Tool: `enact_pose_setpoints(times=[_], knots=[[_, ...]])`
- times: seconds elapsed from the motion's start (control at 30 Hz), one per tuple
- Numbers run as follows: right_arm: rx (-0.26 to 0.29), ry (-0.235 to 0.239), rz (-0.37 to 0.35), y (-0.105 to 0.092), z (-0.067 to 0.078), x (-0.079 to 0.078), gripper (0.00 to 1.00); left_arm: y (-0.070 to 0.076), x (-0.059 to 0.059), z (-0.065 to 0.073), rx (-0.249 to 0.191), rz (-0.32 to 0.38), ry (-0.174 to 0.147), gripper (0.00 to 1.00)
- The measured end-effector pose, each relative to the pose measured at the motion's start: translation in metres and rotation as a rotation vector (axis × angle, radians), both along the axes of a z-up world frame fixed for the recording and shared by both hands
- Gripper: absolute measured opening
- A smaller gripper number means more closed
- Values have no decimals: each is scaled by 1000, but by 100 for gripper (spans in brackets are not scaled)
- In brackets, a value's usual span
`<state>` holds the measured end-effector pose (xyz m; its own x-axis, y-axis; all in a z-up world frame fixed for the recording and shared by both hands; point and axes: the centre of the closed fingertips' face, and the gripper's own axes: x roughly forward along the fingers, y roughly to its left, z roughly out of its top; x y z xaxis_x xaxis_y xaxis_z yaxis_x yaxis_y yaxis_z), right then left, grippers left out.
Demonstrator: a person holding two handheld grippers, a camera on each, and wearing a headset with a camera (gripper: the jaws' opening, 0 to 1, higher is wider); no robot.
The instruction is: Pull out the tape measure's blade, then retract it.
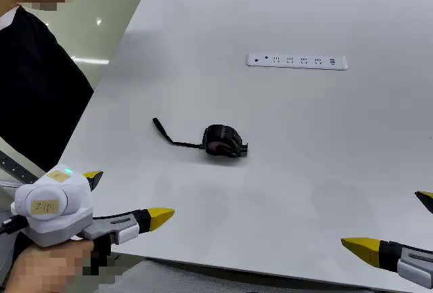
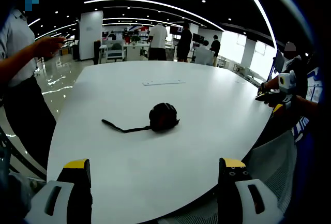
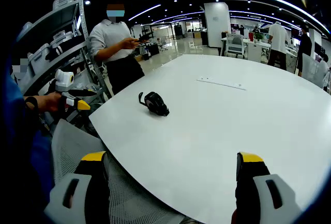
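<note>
Black tape measure (image 1: pixel 223 141), blade seemingly in, back from the worktop (image 1: pixel 318 171) near edge; left gripper (image 1: pixel 128 197), right gripper (image 1: pixel 392 222) gape; unbraced pull could drag it.

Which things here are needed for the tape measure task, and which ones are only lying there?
For the job:
- tape measure, with its strap
- left gripper, open
- right gripper, open

Just lying about:
- power strip, farther back on the table
- person standing at the table's edge
</note>
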<state>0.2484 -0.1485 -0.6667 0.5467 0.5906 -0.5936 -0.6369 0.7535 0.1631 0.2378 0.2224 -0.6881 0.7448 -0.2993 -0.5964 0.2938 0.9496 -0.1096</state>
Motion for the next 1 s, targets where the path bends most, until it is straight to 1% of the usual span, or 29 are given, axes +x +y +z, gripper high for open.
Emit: enact_pose_setpoints(times=[0.23, 0.53, 1.0], knots=[[1, 1, 1, 1, 1, 2, 100, 2, -2, -1, -1, 4, 5, 100], [0, 4, 8, 2, 0, 4, 100, 4, 1, 0, -1, 7, 2, 100], [-3, 1, 8, 1, 1, 4, 100, 5, 3, 1, 1, 5, 0, 100]])
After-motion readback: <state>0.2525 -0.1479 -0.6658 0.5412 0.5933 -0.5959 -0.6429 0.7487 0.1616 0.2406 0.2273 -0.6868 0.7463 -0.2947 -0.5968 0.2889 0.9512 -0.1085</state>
